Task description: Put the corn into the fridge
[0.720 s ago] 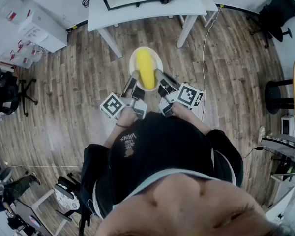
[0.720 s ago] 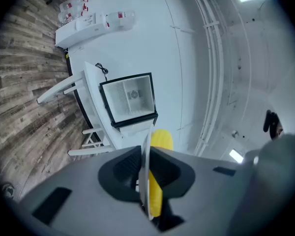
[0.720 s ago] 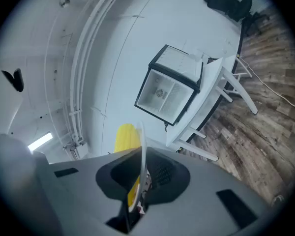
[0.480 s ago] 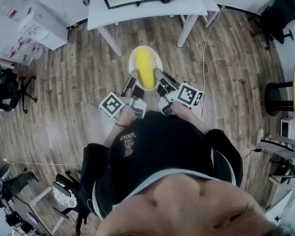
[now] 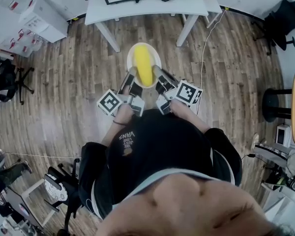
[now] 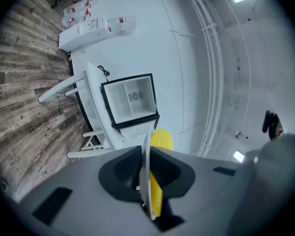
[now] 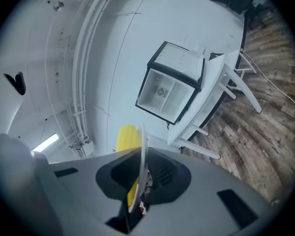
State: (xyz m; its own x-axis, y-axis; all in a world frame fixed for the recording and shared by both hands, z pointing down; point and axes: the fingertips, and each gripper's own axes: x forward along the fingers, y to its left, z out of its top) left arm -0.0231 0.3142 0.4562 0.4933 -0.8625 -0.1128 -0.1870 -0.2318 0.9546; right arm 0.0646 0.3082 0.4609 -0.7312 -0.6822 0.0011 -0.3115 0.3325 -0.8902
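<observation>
I carry a white plate (image 5: 132, 54) between both tongs, and the corn (image 5: 144, 67) lies lengthwise across the middle of it, in the upper centre of the head view. My left tongs (image 5: 131, 75) pinch the rim at the plate's lower left. My right tongs (image 5: 158, 74) pinch the rim at its lower right, so the yellow cob sits between the two and just beyond their tips.

In the left gripper view the plate shows edge-on, clamped in the jaws, with the corn to its right. In the right gripper view the clamped rim stands upright and the corn shows to its left.

The plate hangs above the wooden floor (image 5: 69, 92). The fridge (image 6: 130, 101), a small black-framed box, stands on the white table (image 5: 142, 6) at the frame's top edge, well apart from the corn.
</observation>
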